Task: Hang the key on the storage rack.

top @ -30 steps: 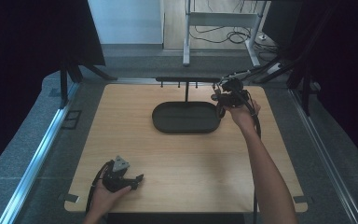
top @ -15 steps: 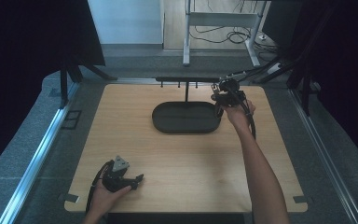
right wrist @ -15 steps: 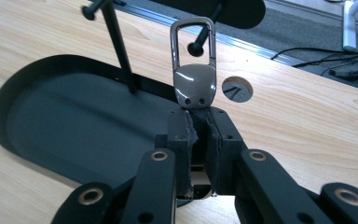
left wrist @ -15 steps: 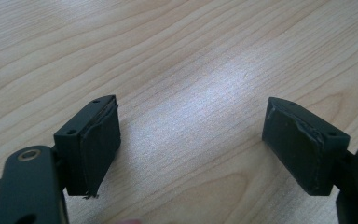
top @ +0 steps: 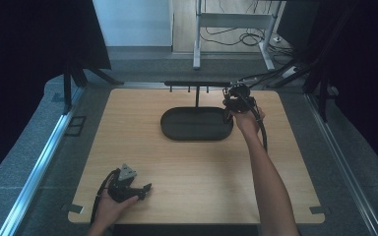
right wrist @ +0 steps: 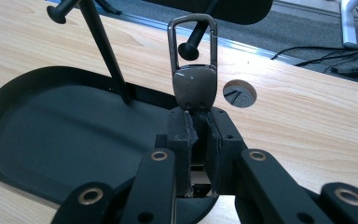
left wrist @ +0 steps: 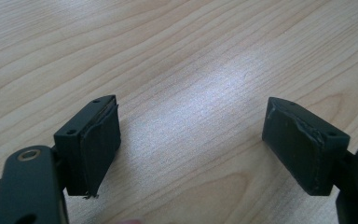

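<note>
Lower and closer to the black stand than a second before, the right claw [right wrist: 200,140] had sunk toward the right end of the stand's oval base tray [top: 197,124], while the left claw [top: 137,189] had not shifted from its spot well apart from the stand, near the front left of the counter [top: 187,167].

The right claw was clenched on a metal key clip [right wrist: 195,70], its pads pinching the solid grey tab so that the wire loop stood upright above the jaws. In the right gripper view the loop sat just in front of one knobbed peg [right wrist: 193,46] on the stand's crossbar, with the upright post [right wrist: 105,51] and another peg [right wrist: 63,10] off to the left of it. Whether the loop already touched the peg could not be told. The left claw lay released on the bare wood, its pads [left wrist: 95,149] wide apart with nothing between them.

Judging by this, the step in hand was hanging the clip on the peg. To do it well, the loop's opening should be lined up square with the peg's knob, passed fully over it, then lowered until the peg carries the weight before the jaws let go; a tilted loop would likely catch on the knob.
</note>
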`<state>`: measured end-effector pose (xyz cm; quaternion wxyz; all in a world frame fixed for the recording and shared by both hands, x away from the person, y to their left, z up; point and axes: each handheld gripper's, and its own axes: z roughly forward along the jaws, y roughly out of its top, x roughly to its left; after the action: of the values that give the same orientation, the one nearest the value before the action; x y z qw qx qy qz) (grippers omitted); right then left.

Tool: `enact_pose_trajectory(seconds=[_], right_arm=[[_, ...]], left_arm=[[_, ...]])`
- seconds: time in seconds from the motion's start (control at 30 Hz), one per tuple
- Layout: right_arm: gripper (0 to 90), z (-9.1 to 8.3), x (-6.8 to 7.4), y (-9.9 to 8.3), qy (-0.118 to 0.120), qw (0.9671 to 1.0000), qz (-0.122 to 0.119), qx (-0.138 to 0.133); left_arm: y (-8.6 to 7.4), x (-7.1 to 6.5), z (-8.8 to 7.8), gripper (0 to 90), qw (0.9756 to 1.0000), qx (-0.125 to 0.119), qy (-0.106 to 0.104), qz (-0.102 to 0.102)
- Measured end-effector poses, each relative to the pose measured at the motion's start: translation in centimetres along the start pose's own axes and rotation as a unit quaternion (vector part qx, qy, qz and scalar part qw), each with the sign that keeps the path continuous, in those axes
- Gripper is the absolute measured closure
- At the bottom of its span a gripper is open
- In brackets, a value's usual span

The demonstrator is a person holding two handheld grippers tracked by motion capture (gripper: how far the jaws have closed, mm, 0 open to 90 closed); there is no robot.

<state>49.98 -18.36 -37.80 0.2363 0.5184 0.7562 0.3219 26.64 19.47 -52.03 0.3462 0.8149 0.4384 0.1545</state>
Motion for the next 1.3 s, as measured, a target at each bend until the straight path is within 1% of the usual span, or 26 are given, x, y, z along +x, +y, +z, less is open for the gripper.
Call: enact_pose_trajectory(seconds=[0.1,0.2,0.27,0.3,0.33,0.47,0.53,0.63,0.73,0.83,0.97,1.03,1.1,1.2,1.27,1.3], right_arm=[[80.2,0.1,-0.1,-0.1,0.004,1.0,0.003,-0.004],[78.9,0.3,0.0,-0.2,0.003,1.0,-0.002,-0.006],[74.5,0.4,0.2,-0.4,0.002,0.9999,-0.006,-0.01],[72.4,0.4,0.2,-0.5,0.002,0.9998,-0.009,-0.018],[72.1,0.3,0.2,-0.6,0.006,0.9997,-0.01,-0.023],[70.5,0.2,-0.1,-0.9,0.006,0.9997,-0.009,-0.024],[68.7,0.2,-0.3,-1.0,0.011,0.9996,-0.006,-0.024],[65.0,0.0,-0.5,-1.1,0.013,0.9996,-0.01,-0.022],[62.5,-0.3,-0.5,-1.3,0.02,0.9994,-0.011,-0.028],[60.9,-0.5,-0.3,-1.6,0.019,0.9991,-0.015,-0.035],[59.6,-0.9,-0.2,-2.1,0.027,0.9987,-0.018,-0.039],[59.1,-1.1,-0.2,-2.3,0.034,0.9985,-0.019,-0.037],[59.1,-1.4,-0.2,-2.7,0.04,0.9979,-0.021,-0.048],[58.7,-1.8,-0.3,-3.2,0.047,0.9972,-0.022,-0.054],[58.2,-2.1,-0.3,-3.6,0.053,0.997,-0.021,-0.053],[58.3,-2.3,-0.3,-3.8,0.055,0.9965,-0.022,-0.058]], left_arm=[[0.0,0.0,0.0,19.4,1.0,0.0,-0.001,0.0],[0.0,0.0,0.0,19.5,1.0,0.0,0.0,0.001],[0.0,0.0,0.0,19.5,1.0,0.0,0.001,0.001],[0.0,0.0,0.0,19.5,1.0,0.001,0.001,0.001],[0.0,0.0,0.0,19.6,1.0,0.001,0.001,0.001],[0.0,0.0,0.0,19.6,1.0,0.001,0.002,0.002],[0.0,0.0,0.0,19.6,1.0,0.001,0.002,0.002],[0.0,0.0,0.0,19.6,1.0,0.002,0.003,0.004],[0.0,-0.1,0.0,19.6,1.0,0.001,0.004,0.002],[0.0,-0.1,0.0,19.6,1.0,0.002,0.003,0.002],[0.0,-0.1,0.0,19.6,1.0,0.002,0.004,0.005],[0.0,-0.1,0.1,19.6,1.0,0.002,0.004,0.005],[0.0,-0.1,0.1,19.6,1.0,0.002,0.004,0.005],[0.0,-0.1,0.1,19.6,1.0,0.002,0.004,0.005],[0.0,-0.1,0.1,19.6,1.0,0.002,0.004,0.005],[0.0,-0.1,0.1,19.6,1.0,0.002,0.004,0.005]])
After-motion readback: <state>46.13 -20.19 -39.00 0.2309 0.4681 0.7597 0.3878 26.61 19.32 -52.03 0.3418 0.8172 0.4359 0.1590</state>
